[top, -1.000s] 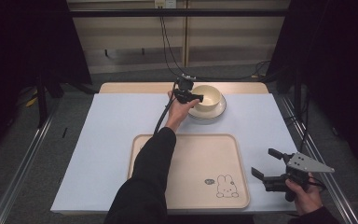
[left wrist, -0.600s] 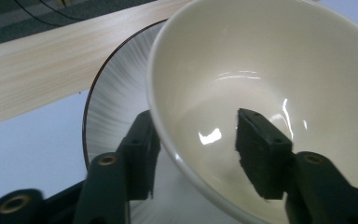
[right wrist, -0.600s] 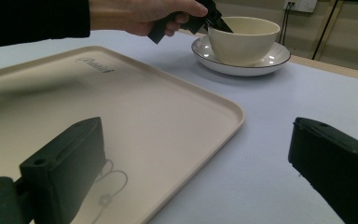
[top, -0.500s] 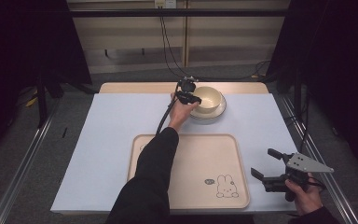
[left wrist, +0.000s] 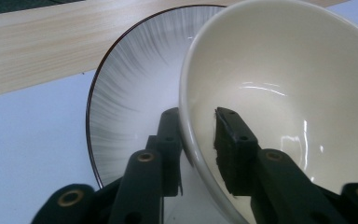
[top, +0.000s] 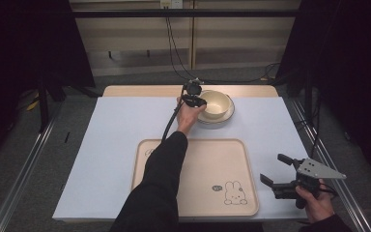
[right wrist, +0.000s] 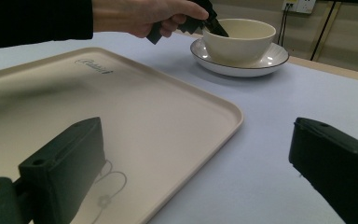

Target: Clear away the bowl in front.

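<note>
At the far middle of the table [top: 101, 145], a cream bowl [top: 216, 103] sat in a striped plate [top: 226, 118] with a dark rim, just beyond the tray [top: 200, 159]. The left gripper [left wrist: 198, 140] straddled the bowl's near-left rim: one jaw lay outside the wall and over the plate, the other inside the bowl. A thin gap showed on each side of the wall in the left gripper view, so the jaws were closing on the rim but not visibly clamped. The right gripper [top: 281, 171] was held at the near right, beside the tray's right edge, with its jaws spread wide and nothing between them.

Handling, as a judgement:
- The bowl appeared glazed and rigid, probably ceramic. It was likely slippery, moderately heavy and breakable.
- The rim was the practical place to grasp, one jaw inside and one outside, set deep enough that the wall would not pivot out.
- The plate was loose beneath the bowl and could shift or drag if the lift was not straight.

Limits of view:
- The bowl's foot and its contact with the plate were hidden.
- The left gripper's jaws were blocked by the hand [top: 187, 115] in the high view.
- The bowl's far side was cut off in the left gripper view.
- The small printing on the tray could not be read.
</note>
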The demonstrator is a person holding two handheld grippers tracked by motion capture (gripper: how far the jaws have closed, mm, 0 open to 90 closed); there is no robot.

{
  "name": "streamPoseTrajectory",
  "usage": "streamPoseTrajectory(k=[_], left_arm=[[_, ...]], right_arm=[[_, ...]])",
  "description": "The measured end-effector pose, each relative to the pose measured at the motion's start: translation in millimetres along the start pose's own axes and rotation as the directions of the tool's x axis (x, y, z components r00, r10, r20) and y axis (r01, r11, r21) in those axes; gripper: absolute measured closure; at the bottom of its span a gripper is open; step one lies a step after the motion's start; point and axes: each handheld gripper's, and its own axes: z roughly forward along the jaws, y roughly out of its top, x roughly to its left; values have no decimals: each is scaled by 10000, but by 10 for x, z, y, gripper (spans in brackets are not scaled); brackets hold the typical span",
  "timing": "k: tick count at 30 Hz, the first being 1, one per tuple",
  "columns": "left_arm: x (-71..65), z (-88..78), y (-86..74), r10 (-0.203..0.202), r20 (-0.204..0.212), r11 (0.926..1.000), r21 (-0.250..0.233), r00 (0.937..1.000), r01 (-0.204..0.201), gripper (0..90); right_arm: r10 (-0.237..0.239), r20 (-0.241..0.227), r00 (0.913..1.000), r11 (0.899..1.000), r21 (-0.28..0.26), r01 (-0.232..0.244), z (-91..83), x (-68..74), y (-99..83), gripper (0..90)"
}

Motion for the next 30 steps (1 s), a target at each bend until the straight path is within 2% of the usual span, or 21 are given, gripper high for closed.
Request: streamPoseTrajectory(k=[3, 5, 8, 10, 13, 14, 20, 24, 30], left_arm=[[1, 18, -14, 1, 73, 9999, 101, 10000, -2, 761], [7, 31, -27, -335, 71, 9994, -32, 9994, 335, 789], [6, 26, -21, -366, -20, 9993, 0, 9993, 366, 800], [23, 26, -26, -554, 124, 9985, -22, 9984, 554, 826], [23, 19, -31, -755, 162, 9970, -155, 9970, 758, 829], [30, 9, -26, -773, 316, 9969, -137, 9965, 778, 832], [17, -12, -21, -985, 280, 9950, -159, 9947, 990, 835], [56, -33, -32, -1203, 514, 9924, -181, 9914, 1214, 836], [54, -54, -25, -1232, 549, 9919, -230, 9909, 1246, 833]], right_arm=[[-19, -39, 10000, 10000, 18, 19, 0, -1, 0, 30], [-70, 3, 10000, 10000, 59, 70, -5, 2, -1, 30], [-98, 37, 9999, 9999, 22, 98, -7, -4, -1, 29], [-108, 8, 9999, 9999, 7, 108, -7, -4, 0, 29], [-65, -52, 10000, 10000, 43, 65, -12, -2, -1, 29], [-56, -38, 10000, 10000, 37, 56, -12, -2, -1, 28], [-47, 6, 10000, 10000, 22, 47, -16, -1, -1, 27], [-72, 13, 10000, 10000, -1, 72, -17, -2, -1, 26], [-53, 12, 10000, 10000, -12, 53, -18, -1, 0, 25]])
